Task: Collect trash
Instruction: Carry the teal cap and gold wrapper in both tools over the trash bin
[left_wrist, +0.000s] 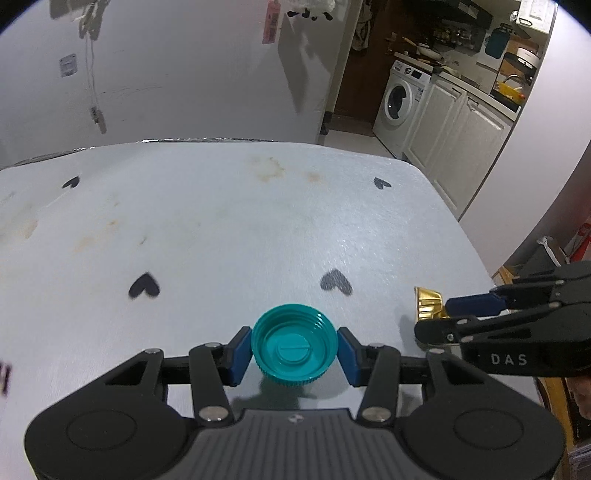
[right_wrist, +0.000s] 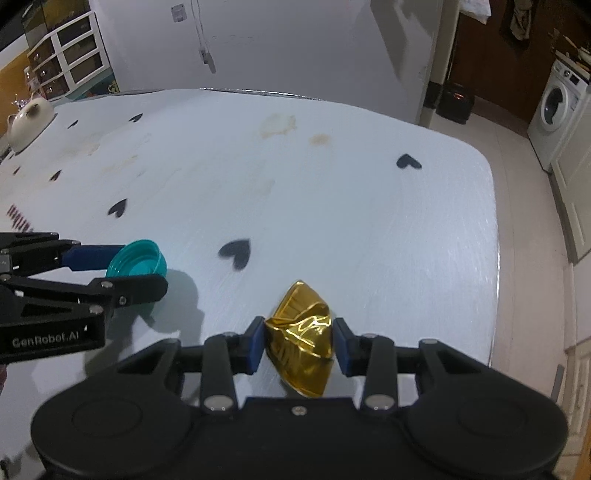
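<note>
Left tool (left_wrist: 294, 352), seen from its own camera: both blue pads (left_wrist: 240, 354) pressed against the sides of a teal screw cap (left_wrist: 294, 349), gripping it. Cap sits open side up, thread ridges visible inside the rim. A shadow falls on the worktop (left_wrist: 221, 229) just below it, so it looks lifted clear of the surface, though how far is hard to say.

Right tool (right_wrist: 299, 345): closed on a crumpled gold foil wrapper (right_wrist: 301, 341), one blue pad on each flank. Foil bulges out above and below the pads. Whether its lower edge touches the worktop cannot be told.

Both tools sit over the near part of the worktop, toward its right edge. In the left view the right tool comes in from the right side with the gold foil at its tips; in the right view the left tool enters from the left, carrying the teal cap. The two loads are near each other but apart.

Worktop covering: pale bluish white, printed with scattered black hearts (right_wrist: 236, 253), marked by brownish stains (right_wrist: 277, 125) toward the far edge. A cream teapot-like vessel (right_wrist: 27, 123) stands at the far left corner.

Beyond the worktop's right edge: tiled floor, white cabinets (left_wrist: 454, 136), a front-loading washing machine (left_wrist: 400, 99). Plain white wall behind the far edge.
</note>
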